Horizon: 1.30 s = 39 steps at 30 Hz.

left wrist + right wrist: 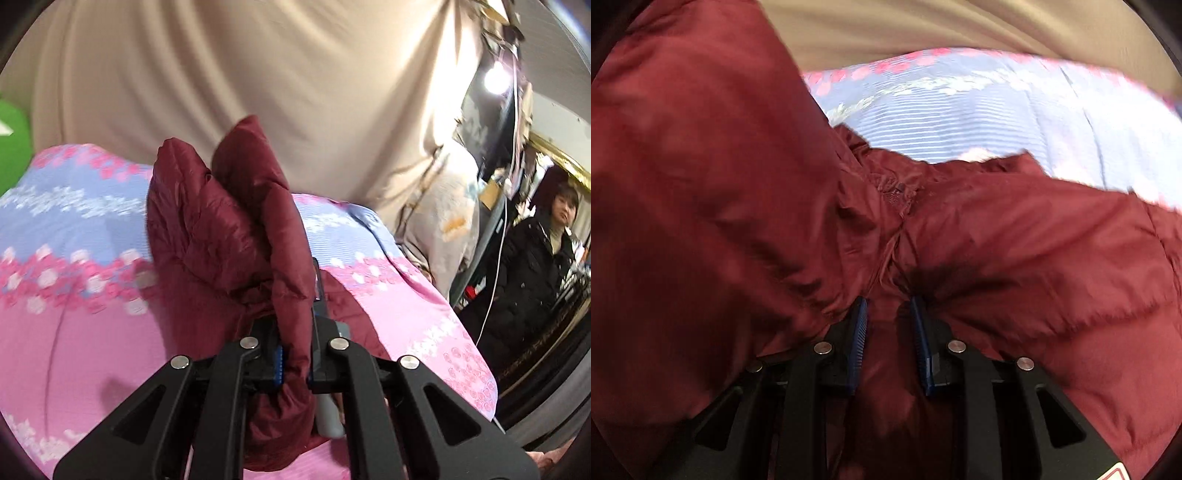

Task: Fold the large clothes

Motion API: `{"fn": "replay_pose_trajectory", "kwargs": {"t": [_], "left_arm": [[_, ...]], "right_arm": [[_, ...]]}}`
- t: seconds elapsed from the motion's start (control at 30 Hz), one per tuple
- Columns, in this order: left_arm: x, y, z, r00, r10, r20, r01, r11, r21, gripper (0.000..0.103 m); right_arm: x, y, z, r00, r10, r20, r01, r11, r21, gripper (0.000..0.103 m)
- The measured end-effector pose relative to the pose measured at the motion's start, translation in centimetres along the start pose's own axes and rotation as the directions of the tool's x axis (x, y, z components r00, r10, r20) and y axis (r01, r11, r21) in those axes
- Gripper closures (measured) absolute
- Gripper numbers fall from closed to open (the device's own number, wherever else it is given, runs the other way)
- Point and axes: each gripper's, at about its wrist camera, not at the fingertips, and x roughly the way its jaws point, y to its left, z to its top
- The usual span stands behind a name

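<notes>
I work on a dark red padded jacket that lies on a bed with a pink and blue flowered cover. The left gripper has its jaws clamped on a thick fold of the jacket. In the left wrist view the fabric goes up between the two blue pads and stands in front of the jaws as a puffy bundle, while a bit of it hangs below them. I judge that I hold this part high so that it comes free of the cover and can be carried over the rest of the garment.

The right gripper also has its jaws closed on the jacket, on a narrower pinch of cloth. The wrinkles run together toward the pads, which tells me that the fabric is under pull there. To the left of these jaws a large part of the jacket rises like a wall and fills that side of the view; to the right the jacket lies lower, and beyond it I see the bed cover. I think this grip serves as an anchor, so that the body of the jacket does not slide while the other side is lifted.

Behind the bed hangs a beige curtain, and far right of the left jaws a person in a dark coat stands.
</notes>
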Motion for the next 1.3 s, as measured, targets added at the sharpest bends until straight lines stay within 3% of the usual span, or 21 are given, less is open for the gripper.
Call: {"fn": "replay_pose_trajectory", "kwargs": {"t": [0.07, 0.17, 0.3, 0.43, 0.6, 0.77, 0.93, 1.03, 1.17, 1.3], "left_arm": [[0.7, -0.6, 0.0, 1.000, 0.002, -0.010, -0.002, 1.000, 0.006, 0.097], [0.4, -0.4, -0.2, 1.000, 0.006, -0.012, -0.006, 1.000, -0.001, 0.097], [-0.4, -0.4, -0.5, 1.000, 0.024, 0.005, -0.024, 1.000, -0.006, 0.097], [-0.5, -0.9, -0.8, 0.999, 0.037, 0.004, -0.037, 0.999, -0.020, 0.097], [1.4, -1.9, -2.0, 0.997, 0.057, -0.051, -0.057, 0.998, 0.003, 0.097], [3.4, -3.7, -2.1, 0.995, 0.048, -0.086, -0.044, 0.998, 0.042, 0.096], [5.6, -5.6, -2.6, 0.991, 0.043, -0.128, -0.028, 0.993, 0.114, 0.097], [7.5, -6.6, -3.2, 0.985, 0.030, -0.170, -0.006, 0.991, 0.136, 0.097], [9.4, -7.8, -4.1, 0.975, 0.025, -0.220, 0.010, 0.988, 0.155, 0.096], [10.4, -8.8, -4.5, 0.971, 0.039, -0.234, -0.001, 0.987, 0.161, 0.096]], "right_arm": [[-3.1, -2.0, -0.5, 0.996, 0.085, 0.016, -0.085, 0.995, 0.056, 0.079], [-6.8, -4.0, -2.0, 0.991, 0.128, 0.027, -0.129, 0.989, 0.072, 0.078], [-7.2, -4.2, -5.0, 0.952, 0.299, -0.056, -0.296, 0.953, 0.068, 0.088], [-2.6, -1.4, -6.5, 0.937, 0.312, -0.159, -0.312, 0.950, 0.023, 0.095], [-0.4, 1.1, -6.5, 0.927, 0.337, -0.166, -0.350, 0.935, -0.052, 0.100], [-2.3, -2.6, -6.4, 0.901, 0.389, -0.193, -0.382, 0.921, 0.075, 0.101], [-12.2, -10.4, -8.0, 0.967, 0.250, -0.050, -0.245, 0.965, 0.091, 0.094], [-16.4, -16.3, -9.3, 0.986, 0.151, 0.075, -0.164, 0.965, 0.206, 0.094], [-16.4, -21.5, -9.1, 0.985, 0.110, 0.131, -0.149, 0.928, 0.340, 0.094], [-12.8, -20.1, -6.5, 0.988, 0.136, 0.066, -0.149, 0.951, 0.269, 0.097]]}}
